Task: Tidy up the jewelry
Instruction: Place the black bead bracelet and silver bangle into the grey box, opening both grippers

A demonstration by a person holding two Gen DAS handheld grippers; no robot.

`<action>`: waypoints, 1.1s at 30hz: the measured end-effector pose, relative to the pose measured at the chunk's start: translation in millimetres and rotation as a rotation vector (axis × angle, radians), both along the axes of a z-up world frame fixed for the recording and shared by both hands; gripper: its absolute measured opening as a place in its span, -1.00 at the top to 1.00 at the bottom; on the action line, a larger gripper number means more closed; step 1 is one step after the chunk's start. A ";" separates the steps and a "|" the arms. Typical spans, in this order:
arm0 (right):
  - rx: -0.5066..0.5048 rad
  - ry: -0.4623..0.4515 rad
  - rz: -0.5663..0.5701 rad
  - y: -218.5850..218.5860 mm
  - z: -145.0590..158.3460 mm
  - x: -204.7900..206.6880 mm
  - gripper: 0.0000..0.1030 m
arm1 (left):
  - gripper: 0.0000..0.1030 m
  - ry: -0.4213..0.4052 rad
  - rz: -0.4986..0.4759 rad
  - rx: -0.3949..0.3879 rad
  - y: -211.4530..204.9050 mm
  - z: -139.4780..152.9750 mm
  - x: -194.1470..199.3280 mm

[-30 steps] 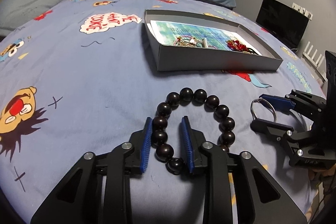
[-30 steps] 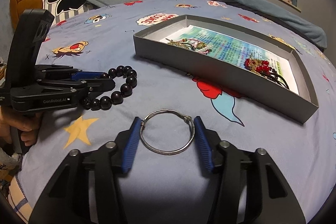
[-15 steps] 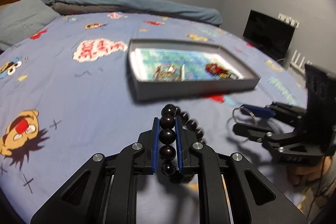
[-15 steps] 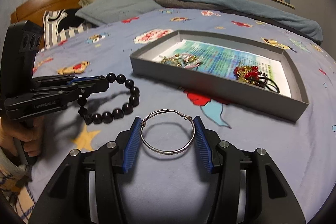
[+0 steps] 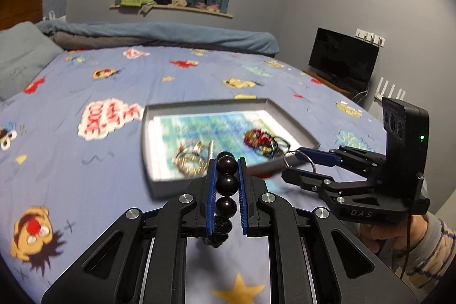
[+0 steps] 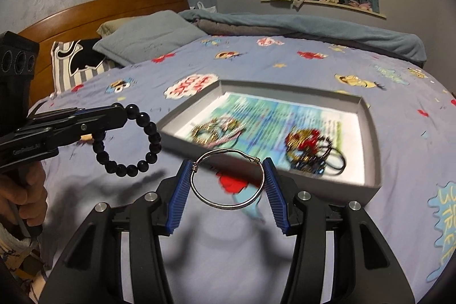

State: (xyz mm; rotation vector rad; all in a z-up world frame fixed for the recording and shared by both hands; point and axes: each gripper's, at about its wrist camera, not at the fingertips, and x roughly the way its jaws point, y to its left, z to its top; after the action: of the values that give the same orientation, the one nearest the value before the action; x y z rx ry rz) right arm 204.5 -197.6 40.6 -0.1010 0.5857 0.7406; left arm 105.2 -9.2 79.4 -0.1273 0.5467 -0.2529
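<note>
My left gripper (image 5: pixel 226 164) is shut on a black bead bracelet (image 5: pixel 227 184), whose beads line up between the blue pads. In the right wrist view the same bead bracelet (image 6: pixel 142 144) hangs in a loop from the left gripper (image 6: pixel 119 113), clear of the bed. My right gripper (image 6: pixel 228 178) is shut on a thin silver bangle (image 6: pixel 228 180), held flat between its pads above the bedsheet. A shallow grey tray (image 6: pixel 302 96) lies just beyond both grippers, holding a gold and pink tangle (image 6: pixel 216 130) and a red and black cluster (image 6: pixel 310 147).
The cartoon-print blue bedsheet (image 5: pixel 85 161) spreads all around the tray. Pillows (image 6: pixel 148 39) and a wooden headboard (image 6: pixel 114 4) lie at the far left. A black monitor (image 5: pixel 343 59) stands beyond the bed on the right. A person's hand (image 5: pixel 382 232) grips the right handle.
The left gripper closed on the bead bracelet and lifted it off the bed. The right gripper rose with the bangle. Both now sit higher and nearer the tray.
</note>
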 end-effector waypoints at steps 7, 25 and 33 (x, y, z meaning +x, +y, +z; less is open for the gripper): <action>0.020 -0.004 -0.039 -10.3 13.7 27.9 0.02 | 0.71 -0.037 -0.019 0.016 -9.6 25.3 25.0; -0.013 0.076 -0.133 -8.5 -6.3 101.2 0.02 | 0.71 0.010 -0.007 0.013 -30.5 4.9 102.7; -0.054 0.092 -0.177 -4.6 -21.0 112.2 0.02 | 0.71 0.096 0.033 0.064 -27.3 -39.5 123.0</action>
State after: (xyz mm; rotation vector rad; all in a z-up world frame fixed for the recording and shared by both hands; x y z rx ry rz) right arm 316.7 -202.3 19.6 -0.0640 0.6929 0.5602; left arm 228.2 -36.5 39.9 -0.0862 0.6475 -0.1979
